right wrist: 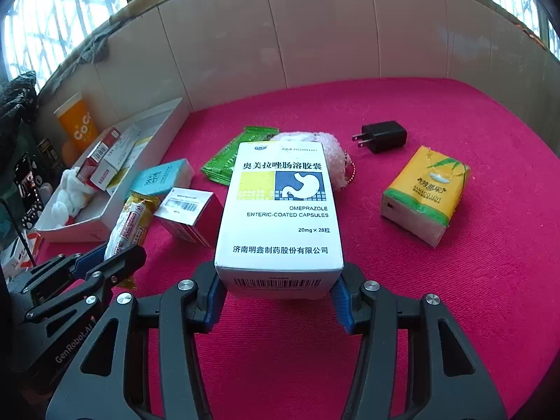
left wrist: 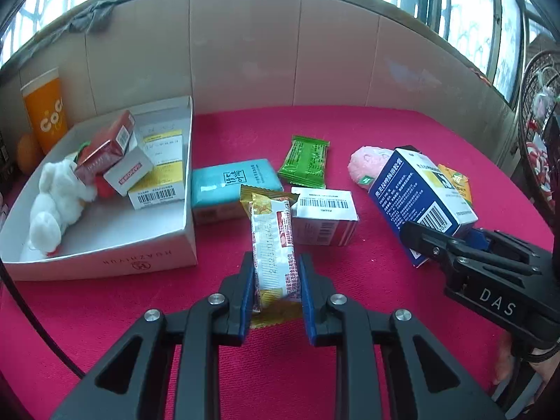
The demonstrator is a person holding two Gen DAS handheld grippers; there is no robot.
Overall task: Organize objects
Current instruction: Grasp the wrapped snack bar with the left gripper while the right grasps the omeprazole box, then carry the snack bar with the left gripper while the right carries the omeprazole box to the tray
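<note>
Red cloth surface (left wrist: 385,133): your left gripper (left wrist: 276,290) jaws clamp the snack bar (left wrist: 274,245), long axis toward twelve; white box (left wrist: 105,241) lies at ten. Right gripper (right wrist: 278,294) jaws grasp the medicine carton (right wrist: 280,210).

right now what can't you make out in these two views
- Black charger: absent from the left wrist view, probably hidden behind the omeprazole box.
- Yellow tissue pack: mostly hidden by that box in the left wrist view.
- Pink plush: partly covered by the box in the right wrist view.
- Small print on the snack bar: too small.
- White tray: contents overlap, so lower items are unclear.
</note>
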